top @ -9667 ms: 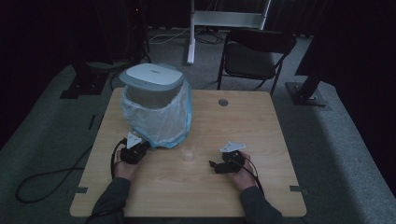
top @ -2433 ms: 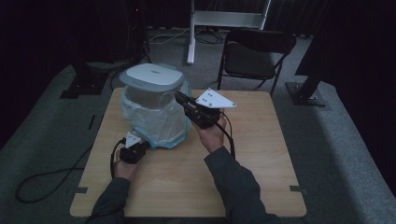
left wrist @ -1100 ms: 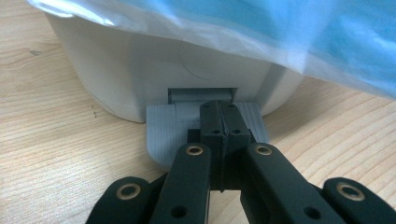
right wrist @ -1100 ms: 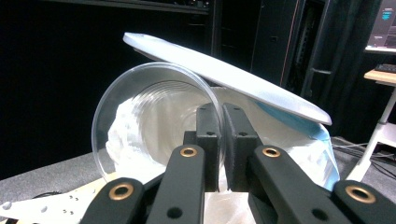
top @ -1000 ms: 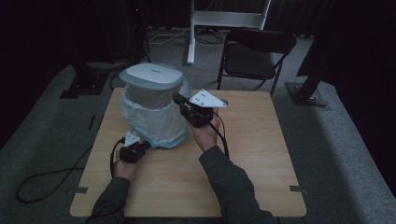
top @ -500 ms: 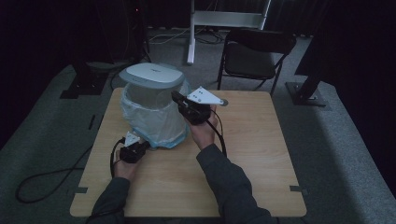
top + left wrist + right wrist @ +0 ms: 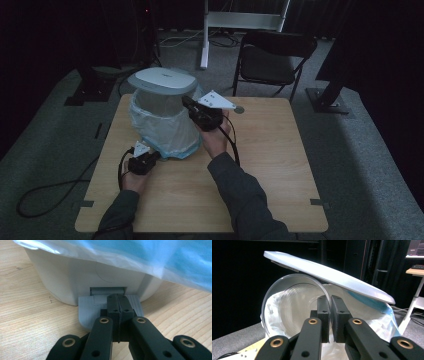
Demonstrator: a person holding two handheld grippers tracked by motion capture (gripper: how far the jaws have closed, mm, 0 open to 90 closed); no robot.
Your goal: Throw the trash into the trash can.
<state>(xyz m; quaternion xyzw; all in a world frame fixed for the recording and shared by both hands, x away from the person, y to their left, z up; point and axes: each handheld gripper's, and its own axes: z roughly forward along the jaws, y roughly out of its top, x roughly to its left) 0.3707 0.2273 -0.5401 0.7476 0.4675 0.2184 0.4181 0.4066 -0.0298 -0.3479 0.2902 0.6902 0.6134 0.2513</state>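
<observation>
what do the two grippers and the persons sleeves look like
Both the left gripper and right gripper are black, with brass-coloured rivets on linked bars and blocky black fingers. Each carries a pale three-cornered plate on top and trails a black cable. The sleeves are dark grey.

One pedal bin (image 7: 160, 107); one clear cup (image 7: 294, 305); two tools; one folding chair (image 7: 272, 60); one table (image 7: 280, 165).
</observation>
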